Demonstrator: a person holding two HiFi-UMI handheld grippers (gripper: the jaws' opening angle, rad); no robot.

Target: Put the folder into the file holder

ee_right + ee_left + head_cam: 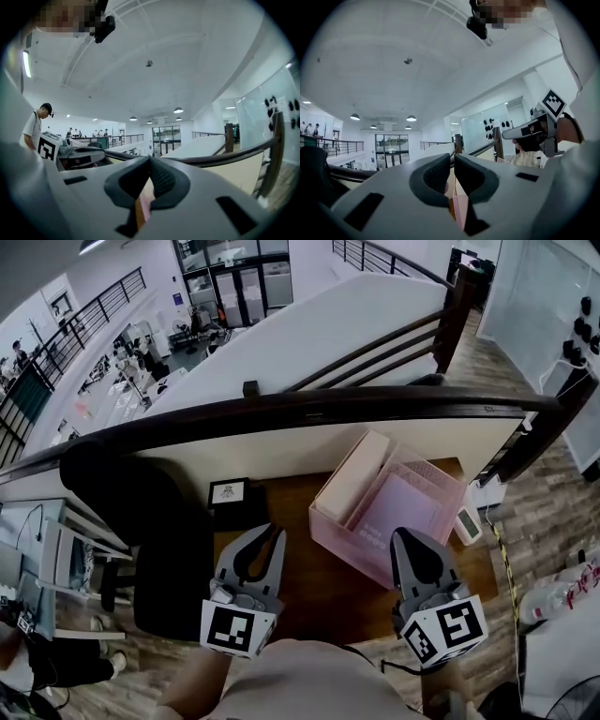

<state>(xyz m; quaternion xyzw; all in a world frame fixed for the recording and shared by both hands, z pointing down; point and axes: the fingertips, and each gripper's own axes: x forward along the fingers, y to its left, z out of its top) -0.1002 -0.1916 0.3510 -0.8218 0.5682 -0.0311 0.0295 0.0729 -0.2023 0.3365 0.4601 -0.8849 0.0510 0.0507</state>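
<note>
Left gripper (453, 159) jaws are clenched on nothing, and it's the same deal with the right gripper (150, 161). Both hang low in the head view over the desk (309, 577). The beige folder (352, 476) sits in the left compartment of the pink file holder (441, 512), center-right of the frame.

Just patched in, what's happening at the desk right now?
A person holds a gripper in each hand above a wooden desk. The left gripper and the right gripper both have their jaws together with nothing between them, and they hang on the near side of a pink file holder. A beige folder already sits in the holder's left compartment. Nothing is gripped, so the folder step looks done.
</note>
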